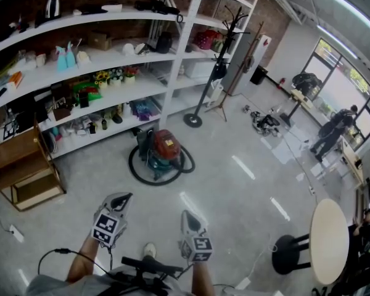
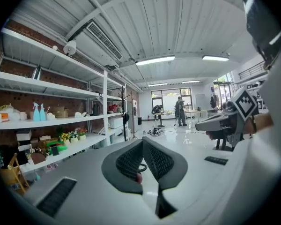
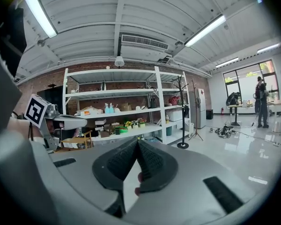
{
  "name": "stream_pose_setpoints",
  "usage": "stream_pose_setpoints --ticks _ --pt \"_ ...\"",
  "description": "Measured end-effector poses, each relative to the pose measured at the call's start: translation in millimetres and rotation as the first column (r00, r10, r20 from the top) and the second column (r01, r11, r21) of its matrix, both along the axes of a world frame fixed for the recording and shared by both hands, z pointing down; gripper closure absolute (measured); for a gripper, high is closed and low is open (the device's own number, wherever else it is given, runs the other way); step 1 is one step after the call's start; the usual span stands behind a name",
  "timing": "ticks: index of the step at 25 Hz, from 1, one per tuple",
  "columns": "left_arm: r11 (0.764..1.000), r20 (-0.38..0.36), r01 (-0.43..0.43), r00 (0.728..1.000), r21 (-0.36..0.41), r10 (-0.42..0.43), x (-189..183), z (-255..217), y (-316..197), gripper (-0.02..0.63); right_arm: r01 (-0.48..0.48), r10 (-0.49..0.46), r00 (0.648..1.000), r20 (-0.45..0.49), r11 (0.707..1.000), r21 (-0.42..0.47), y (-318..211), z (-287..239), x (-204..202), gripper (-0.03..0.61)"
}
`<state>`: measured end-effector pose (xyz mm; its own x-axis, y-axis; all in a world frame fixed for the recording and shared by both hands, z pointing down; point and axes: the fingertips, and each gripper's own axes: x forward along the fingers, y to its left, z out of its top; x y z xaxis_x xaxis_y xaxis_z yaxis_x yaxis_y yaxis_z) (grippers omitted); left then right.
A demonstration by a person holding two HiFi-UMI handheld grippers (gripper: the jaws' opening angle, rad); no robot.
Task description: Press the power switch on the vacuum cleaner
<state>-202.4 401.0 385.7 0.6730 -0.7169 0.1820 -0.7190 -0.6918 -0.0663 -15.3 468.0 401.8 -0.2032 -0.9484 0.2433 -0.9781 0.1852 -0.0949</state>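
The vacuum cleaner [image 1: 164, 151], a red and teal canister ringed by a black hose, stands on the floor in front of the shelves. Both grippers hang low and well short of it, nearer the person. My left gripper [image 1: 126, 197] has its jaws closed tip to tip with nothing between them [image 2: 141, 142]. The right gripper [image 1: 187, 215] is likewise shut and empty [image 3: 137, 141]. A small reddish patch shows through the gap under each pair of jaws. The power switch cannot be made out at this distance.
Long white shelves [image 1: 111, 88] full of small items run along the brick wall. A wooden step stand [image 1: 21, 171] sits at the left, a black coat stand [image 1: 200, 103] behind the vacuum cleaner, a round table [image 1: 328, 240] with a black stool [image 1: 288, 253] at the right. A person [image 1: 333, 128] stands far right.
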Motion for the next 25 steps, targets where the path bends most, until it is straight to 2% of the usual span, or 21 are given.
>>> stream_pose_setpoints --ticks 13,25 --pt "1.0 0.025 0.022 0.999 0.002 -0.022 47.8 0.2 -72.1 0.607 0.031 -0.031 0.999 0.023 1.0 0.003 -79.5 3.6 47.2 0.566" --pt "0.999 0.032 0.04 0.999 0.002 -0.04 88.5 6.7 -106.9 0.607 0.048 -0.048 0.998 0.048 0.999 0.008 -118.9 17.3 86.6 0.566"
